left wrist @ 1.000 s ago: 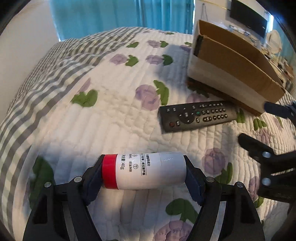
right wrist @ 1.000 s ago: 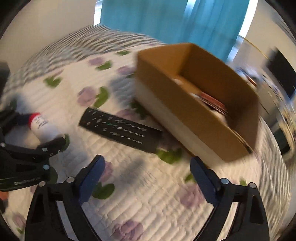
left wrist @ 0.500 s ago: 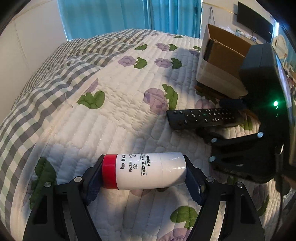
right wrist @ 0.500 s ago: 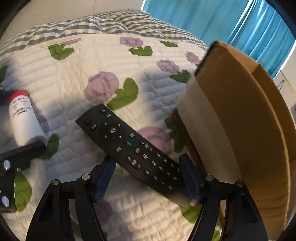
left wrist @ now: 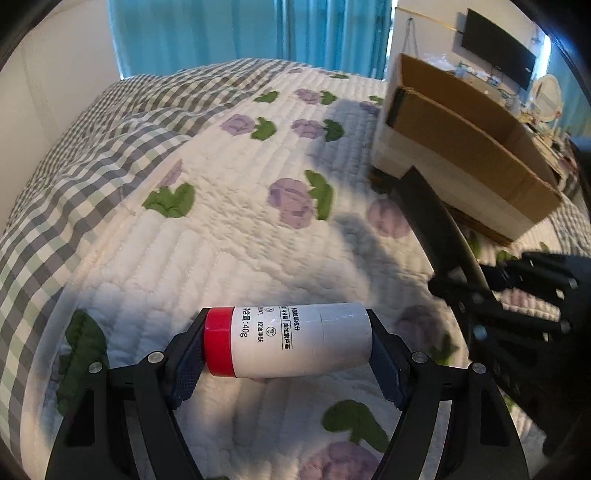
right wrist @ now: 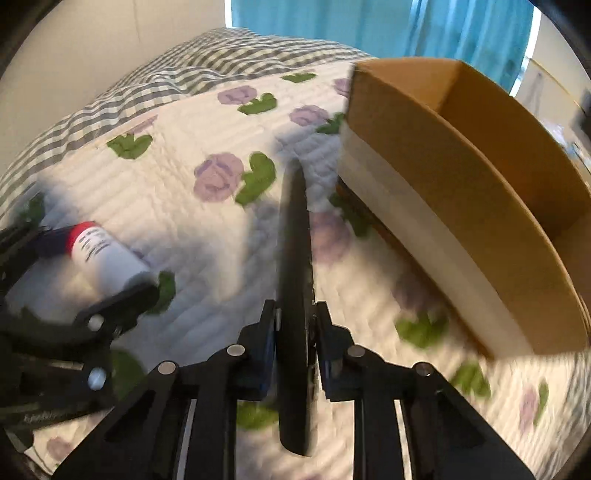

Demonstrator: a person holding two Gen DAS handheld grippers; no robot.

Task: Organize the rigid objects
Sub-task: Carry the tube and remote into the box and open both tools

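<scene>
Left wrist view: left tongs (left wrist: pixel 286 345) clamped on a white bottle (left wrist: pixel 291 339), red cap leftward, above the quilted bed (left wrist: pixel 221 221); cardboard box (left wrist: pixel 465 147) far right.

Right wrist view: right tongs (right wrist: pixel 294 347) pinching a black remote (right wrist: pixel 293 258) edge-on; box just right.

A bed (left wrist: pixel 229 236) with a white quilt of purple flowers and a grey checked blanket (left wrist: pixel 92 147), teal curtains (left wrist: pixel 229 33) behind, pale wall (left wrist: pixel 55 74) left, dark wall-mounted screen (left wrist: pixel 498 62) right.
</scene>
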